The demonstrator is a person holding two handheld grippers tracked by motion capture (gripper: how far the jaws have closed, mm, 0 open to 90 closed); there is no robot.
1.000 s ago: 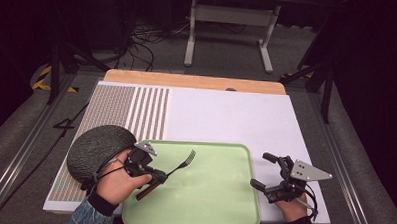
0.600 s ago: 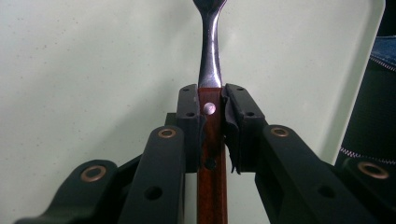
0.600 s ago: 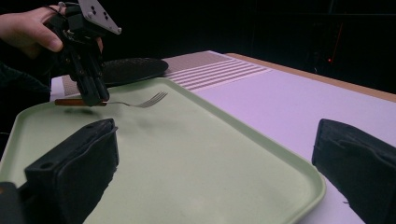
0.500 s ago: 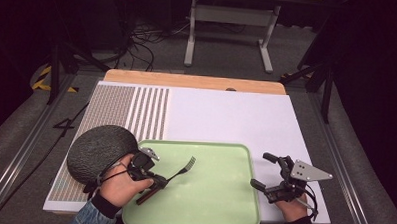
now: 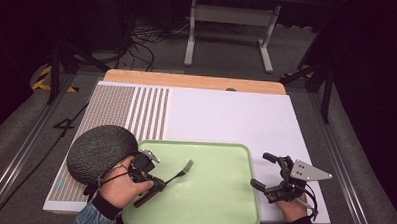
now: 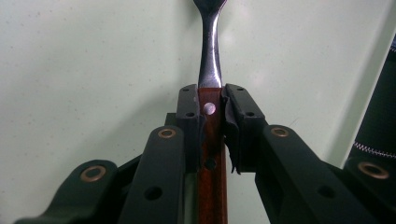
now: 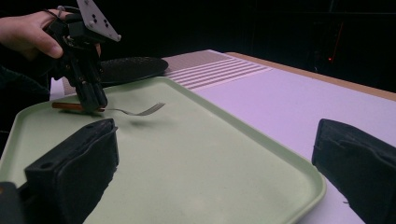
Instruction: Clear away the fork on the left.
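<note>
High view shows the left gripper (image 5: 151,183) over the left part of a green tray (image 5: 218,203) on the bench, clamped on a fork (image 5: 177,174). Its jaws press the fork's reddish wooden handle from both sides, the metal neck running straight out ahead of them and the prongs pointing toward the tray's middle. The fork seems to hang just above the tray. The right gripper (image 5: 267,170) stands wide open and empty at the tray's right edge.
</note>
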